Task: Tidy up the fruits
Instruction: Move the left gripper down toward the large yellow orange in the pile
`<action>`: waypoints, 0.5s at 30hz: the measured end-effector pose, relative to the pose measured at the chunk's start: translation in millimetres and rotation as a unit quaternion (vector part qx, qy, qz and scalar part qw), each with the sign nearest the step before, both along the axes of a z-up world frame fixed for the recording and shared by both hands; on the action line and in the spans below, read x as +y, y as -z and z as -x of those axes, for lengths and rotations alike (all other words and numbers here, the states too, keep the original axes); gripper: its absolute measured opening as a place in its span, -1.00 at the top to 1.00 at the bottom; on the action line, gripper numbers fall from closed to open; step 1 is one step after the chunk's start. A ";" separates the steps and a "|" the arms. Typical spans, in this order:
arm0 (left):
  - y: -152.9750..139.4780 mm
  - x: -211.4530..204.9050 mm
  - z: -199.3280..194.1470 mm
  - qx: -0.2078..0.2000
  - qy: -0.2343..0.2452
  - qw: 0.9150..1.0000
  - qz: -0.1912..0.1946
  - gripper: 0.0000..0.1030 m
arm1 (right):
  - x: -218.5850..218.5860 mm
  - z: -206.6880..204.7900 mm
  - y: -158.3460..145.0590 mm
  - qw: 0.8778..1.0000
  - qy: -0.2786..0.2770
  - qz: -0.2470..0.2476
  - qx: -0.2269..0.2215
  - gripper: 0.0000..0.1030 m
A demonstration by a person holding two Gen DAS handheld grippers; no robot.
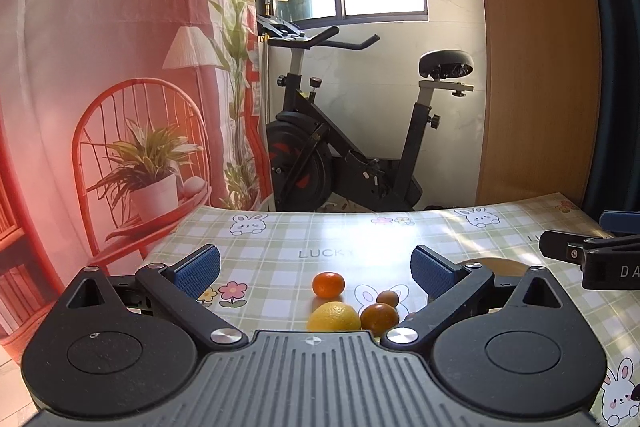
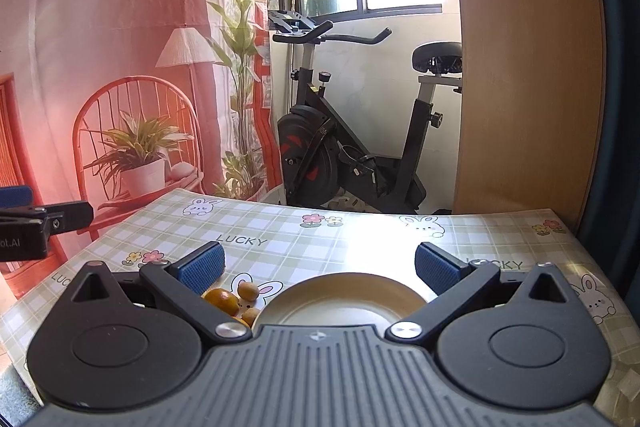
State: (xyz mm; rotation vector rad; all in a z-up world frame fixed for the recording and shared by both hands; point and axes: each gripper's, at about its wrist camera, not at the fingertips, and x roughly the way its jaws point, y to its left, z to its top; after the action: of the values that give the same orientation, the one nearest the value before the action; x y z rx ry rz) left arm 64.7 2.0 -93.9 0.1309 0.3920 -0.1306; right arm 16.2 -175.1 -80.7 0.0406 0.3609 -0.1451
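My left gripper, spread wide and empty, hovered right over the round orange tangerine, nearer than my equally spread right gripper.

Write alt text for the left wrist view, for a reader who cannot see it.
The open left gripper hovers over a checked bunny-print tablecloth, facing a loose cluster of fruit: a lemon, a mandarin and two smaller brownish-orange fruits. The right gripper juts in at the right edge, and an exercise bike stands beyond the table.
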 end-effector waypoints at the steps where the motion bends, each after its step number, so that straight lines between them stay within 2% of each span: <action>1: 3.5 1.3 -2.6 0.004 -0.003 1.000 0.000 -0.99 | -1.9 -2.6 3.2 1.000 0.004 -0.002 0.001 -1.00; 6: 17.0 10.2 -19.0 0.023 -0.005 1.000 0.010 -0.97 | -7.2 -14.9 19.2 1.000 -0.004 -0.010 0.012 -1.00; 8: 21.3 11.5 -23.1 0.024 -0.015 1.000 0.006 -0.90 | -10.0 -18.8 24.9 0.999 -0.014 -0.026 0.014 -1.00; 15: 34.0 16.7 -27.7 0.024 -0.019 0.999 0.021 -0.89 | -12.7 -31.5 40.1 0.998 -0.024 -0.052 0.021 -1.00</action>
State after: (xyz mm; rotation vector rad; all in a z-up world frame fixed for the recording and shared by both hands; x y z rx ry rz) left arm 92.4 18.6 -127.8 0.0794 0.4398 -0.1048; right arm 47.7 -187.8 -120.8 0.1321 0.4103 -0.0796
